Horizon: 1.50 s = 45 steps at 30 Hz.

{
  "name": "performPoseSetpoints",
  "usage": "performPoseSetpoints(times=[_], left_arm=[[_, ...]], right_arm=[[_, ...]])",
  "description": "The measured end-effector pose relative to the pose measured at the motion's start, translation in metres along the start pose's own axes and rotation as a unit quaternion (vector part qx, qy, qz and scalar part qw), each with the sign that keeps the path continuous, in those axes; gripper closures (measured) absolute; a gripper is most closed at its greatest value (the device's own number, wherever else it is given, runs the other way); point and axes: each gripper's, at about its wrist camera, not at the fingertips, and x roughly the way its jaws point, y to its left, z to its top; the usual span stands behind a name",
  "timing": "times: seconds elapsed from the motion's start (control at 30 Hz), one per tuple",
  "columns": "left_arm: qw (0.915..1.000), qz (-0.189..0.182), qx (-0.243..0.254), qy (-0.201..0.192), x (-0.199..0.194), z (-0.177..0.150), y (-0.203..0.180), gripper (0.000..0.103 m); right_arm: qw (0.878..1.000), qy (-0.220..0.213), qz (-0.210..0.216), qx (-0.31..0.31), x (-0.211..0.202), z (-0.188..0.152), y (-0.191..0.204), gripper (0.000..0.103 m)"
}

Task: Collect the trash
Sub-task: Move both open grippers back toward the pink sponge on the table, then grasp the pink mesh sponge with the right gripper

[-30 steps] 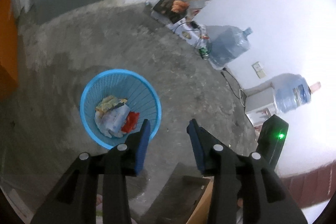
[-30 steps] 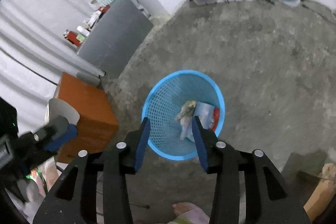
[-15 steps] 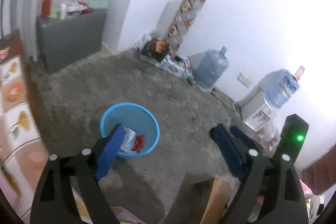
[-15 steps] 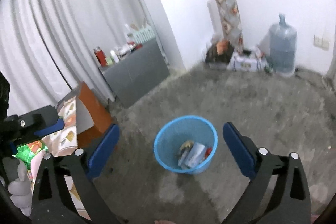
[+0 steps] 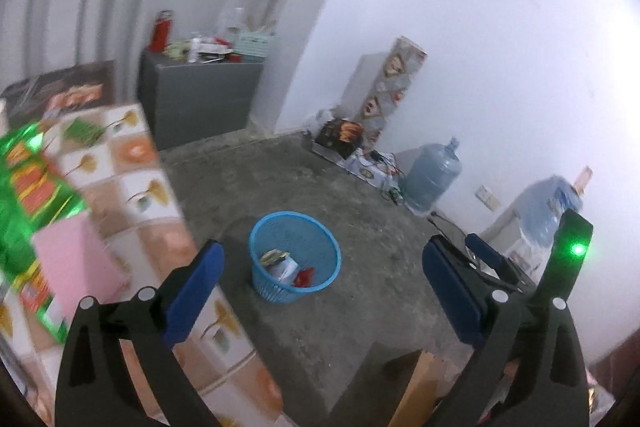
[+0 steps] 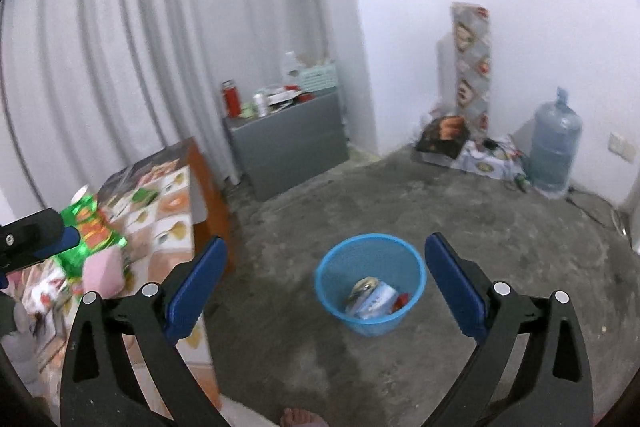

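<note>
A blue mesh basket [image 5: 276, 291] [image 6: 370, 325] stands on the concrete floor with wrappers and a carton [image 5: 286, 265] [image 6: 372, 297] lying inside. My left gripper [image 5: 323, 259] hangs well above and short of it, its jaws opening, with nothing between them. My right gripper [image 6: 326, 251] is open and empty, also high and back from the basket. On the patterned table [image 5: 140, 187] [image 6: 172, 211] to the left lie green wrappers [image 5: 28, 183] [image 6: 92, 227] and a pink object [image 5: 68, 267] [image 6: 102, 271]. The left gripper's blue fingertip [image 6: 60, 239] shows over that table.
A grey cabinet [image 5: 200, 95] [image 6: 288, 143] with bottles stands by the curtain. Water jugs [image 5: 432, 175] [image 6: 554, 151], boxes and cables line the far wall. A cardboard box [image 5: 416, 387] sits low right, and a person's bare foot [image 6: 304, 419] is at the bottom edge.
Both grippers rose and drew back from just over the basket, and their jaws went from narrow to wide. The table with the green wrappers came into view on the left.
</note>
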Motion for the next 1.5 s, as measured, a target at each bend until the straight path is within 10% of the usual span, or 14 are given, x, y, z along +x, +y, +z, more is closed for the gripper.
performPoseSetpoints(times=[0.53,0.87,1.5], left_arm=[[0.9841,0.084,-0.149,-0.047,-0.098,-0.098,0.109,0.006],[0.9857,0.121,-0.102,-0.058,-0.104,-0.114,0.116,0.006],[0.9688,0.229,-0.038,-0.088,-0.142,-0.136,0.138,0.006]], right_arm=[[0.986,0.069,0.148,-0.011,0.01,-0.01,0.066,0.008],[0.955,0.146,0.256,-0.038,0.039,-0.008,0.139,0.008],[0.914,0.207,0.233,-0.262,0.14,-0.039,0.312,0.008]])
